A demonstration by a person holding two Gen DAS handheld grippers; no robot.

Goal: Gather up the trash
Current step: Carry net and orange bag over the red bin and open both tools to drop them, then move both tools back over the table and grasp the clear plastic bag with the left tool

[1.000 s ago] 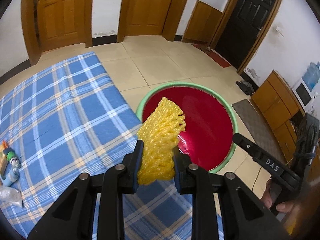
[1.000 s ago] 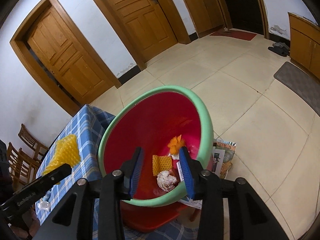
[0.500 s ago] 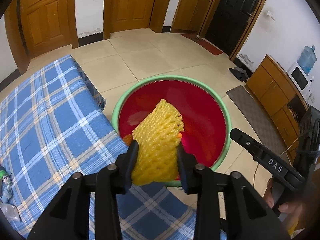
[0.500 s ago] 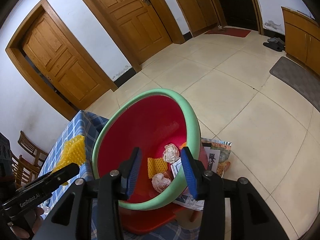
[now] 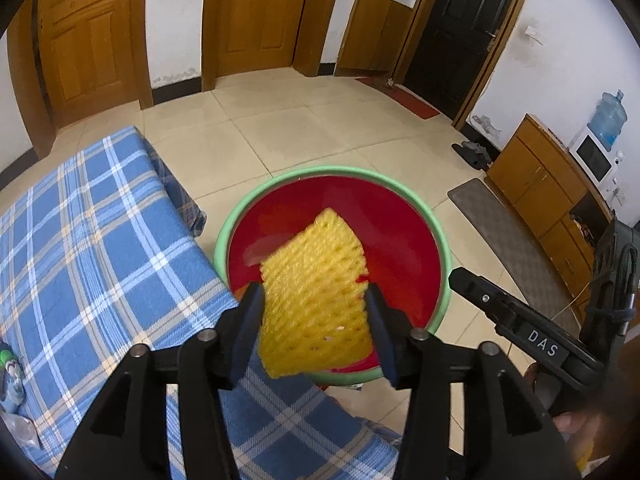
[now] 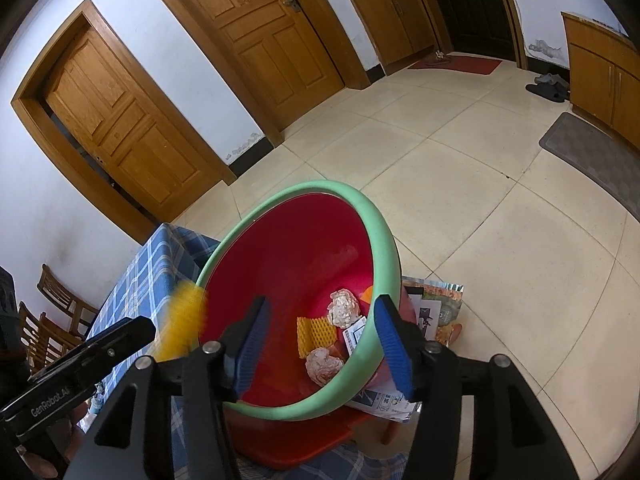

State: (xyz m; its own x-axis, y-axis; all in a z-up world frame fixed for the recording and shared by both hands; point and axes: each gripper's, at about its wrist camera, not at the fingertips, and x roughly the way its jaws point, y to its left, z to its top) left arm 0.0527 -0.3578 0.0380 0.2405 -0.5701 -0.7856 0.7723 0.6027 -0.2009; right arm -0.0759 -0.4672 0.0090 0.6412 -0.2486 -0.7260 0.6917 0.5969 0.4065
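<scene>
A yellow foam net (image 5: 316, 300) hangs between the pads of my left gripper (image 5: 316, 324), whose jaws are opening. In the right wrist view the yellow foam net (image 6: 182, 322) is blurred beside the sharp left gripper (image 6: 92, 352), so it is slipping free. Below it stands a red basin with a green rim (image 5: 440, 240). My right gripper (image 6: 322, 336) is opening too; its pads straddle the basin rim (image 6: 360, 200) without pressing it. Inside lie another yellow net piece (image 6: 316, 332), two crumpled paper balls (image 6: 343, 307) and a printed packet (image 6: 354, 336).
A blue checked tablecloth (image 5: 100, 240) covers the table left of the basin, with small bottles (image 5: 10, 368) at its far left. The basin sits on a red stool (image 6: 296, 444) with printed papers (image 6: 432, 308) under it. Wooden chairs (image 6: 52, 304), a grey mat (image 5: 492, 224), a cabinet (image 5: 540, 184).
The left jaws have spread and the yellow net has widened and started to slide, now over the basin. The right jaws have spread too. A second paper ball has appeared in the basin.
</scene>
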